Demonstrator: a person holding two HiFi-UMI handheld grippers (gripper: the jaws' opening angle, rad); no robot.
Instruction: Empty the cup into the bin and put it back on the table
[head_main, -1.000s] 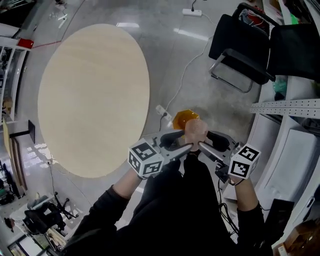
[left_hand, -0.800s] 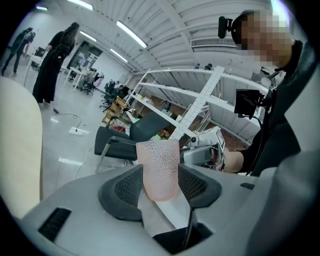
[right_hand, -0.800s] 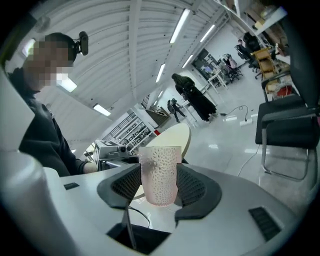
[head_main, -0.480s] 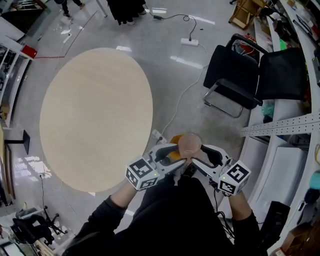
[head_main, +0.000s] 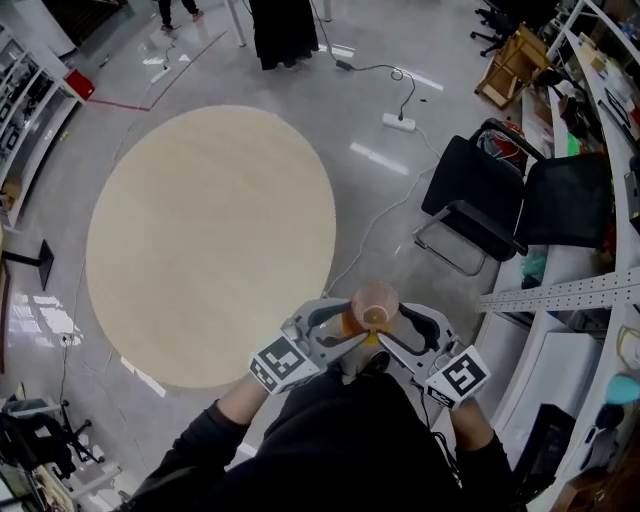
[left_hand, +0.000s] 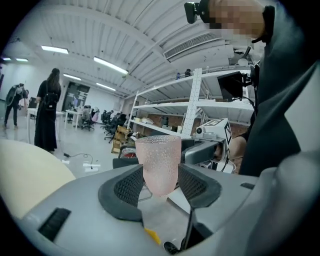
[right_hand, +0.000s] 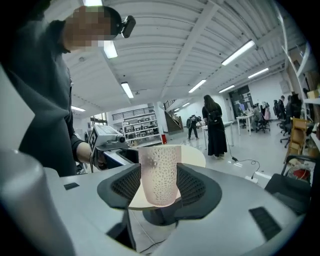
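A pink dimpled cup (head_main: 376, 299) stands upright in the air, just off the near right edge of the round beige table (head_main: 210, 240). My left gripper (head_main: 355, 322) and right gripper (head_main: 392, 325) meet at it from opposite sides. In the left gripper view the cup (left_hand: 159, 162) sits between the left gripper (left_hand: 160, 185) pads, which press its sides. The right gripper (right_hand: 159, 187) pads likewise hold the cup (right_hand: 160, 172). An orange bin (head_main: 347, 322) shows only as a sliver under the cup.
Two black chairs (head_main: 480, 205) stand to the right on the grey floor, with metal shelving (head_main: 590, 290) beyond them. A white power strip (head_main: 404, 121) and its cable lie on the floor. A person in black (head_main: 285, 30) stands past the table.
Both grippers stay together on the cup. The orange bin, plain beyond the cup a second ago, is now mostly hidden beneath it, and the head view has swung to take in more floor.
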